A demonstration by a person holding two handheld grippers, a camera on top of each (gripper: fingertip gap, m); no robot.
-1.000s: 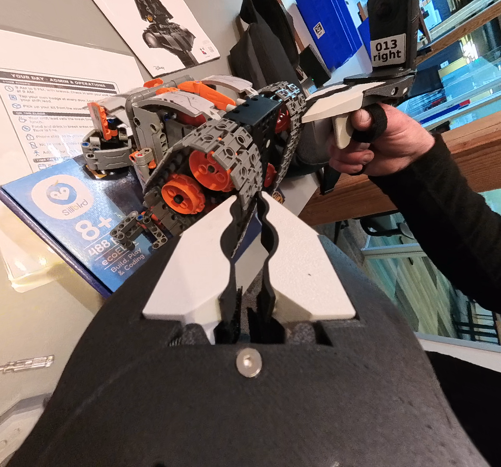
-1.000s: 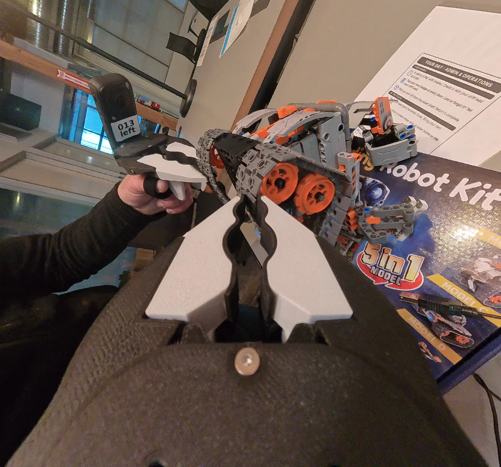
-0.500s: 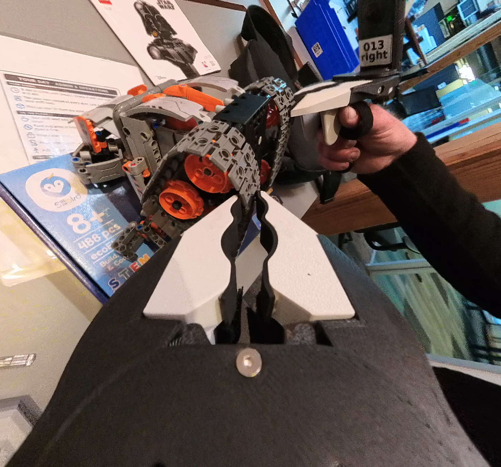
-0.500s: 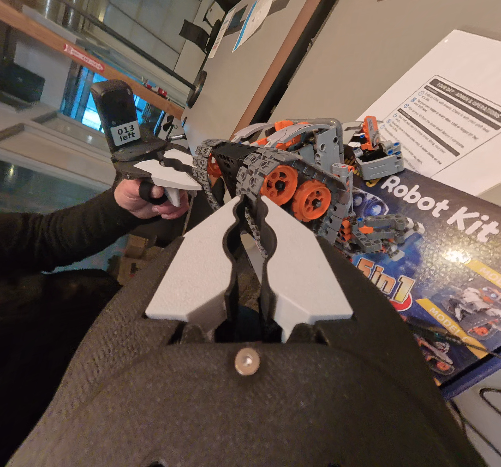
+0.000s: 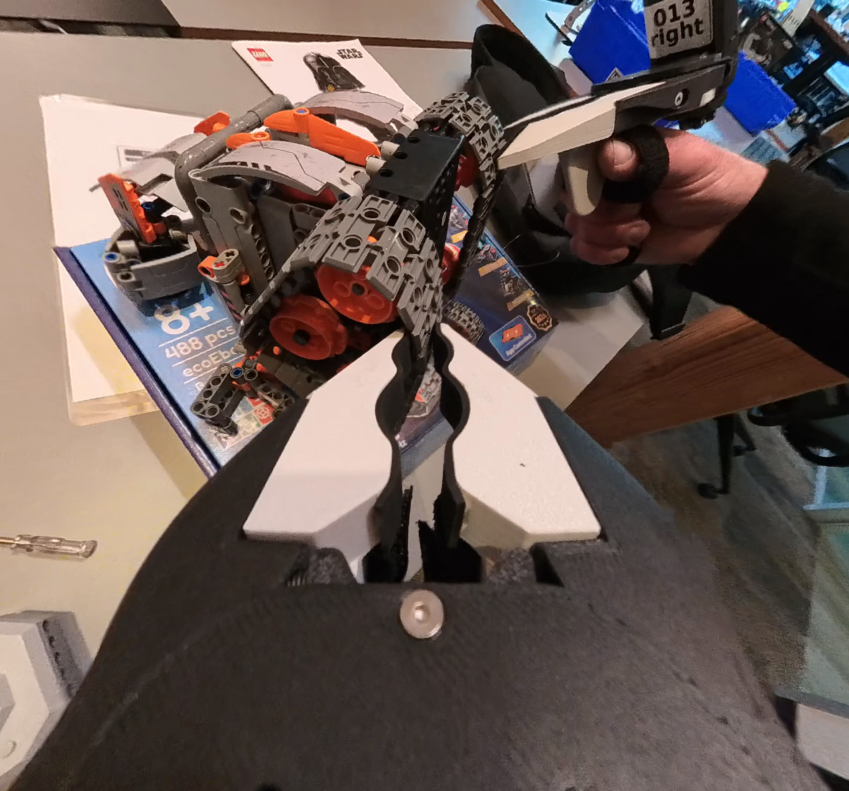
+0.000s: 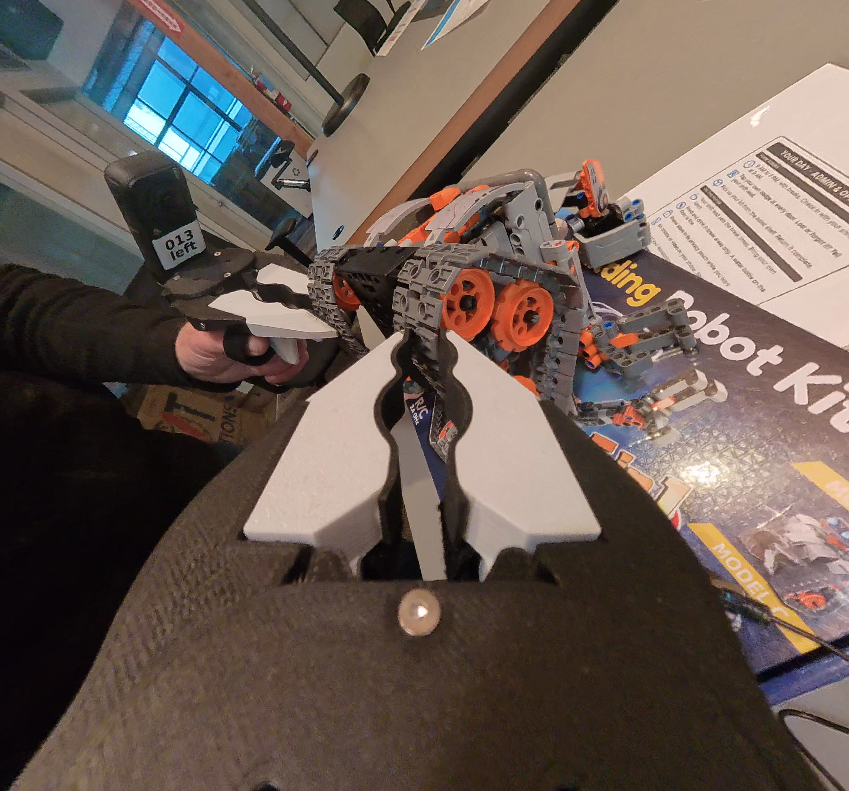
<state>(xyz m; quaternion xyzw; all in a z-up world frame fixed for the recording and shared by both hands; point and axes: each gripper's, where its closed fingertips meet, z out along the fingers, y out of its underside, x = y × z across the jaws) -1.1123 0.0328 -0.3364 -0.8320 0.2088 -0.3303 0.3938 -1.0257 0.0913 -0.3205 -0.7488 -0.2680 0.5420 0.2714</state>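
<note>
Both wrist cameras face the tracked model [image 5: 349, 236] closely from opposite sides.

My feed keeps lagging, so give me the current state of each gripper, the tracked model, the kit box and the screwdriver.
left gripper: shut on the model's near grey track.
right gripper: shut on the other grey track.
tracked brick model: tilted, held at its rear by both grippers, front over the box.
blue kit box: closed, flat on the table.
screwdriver: lying loose on the table, untouched.
</note>
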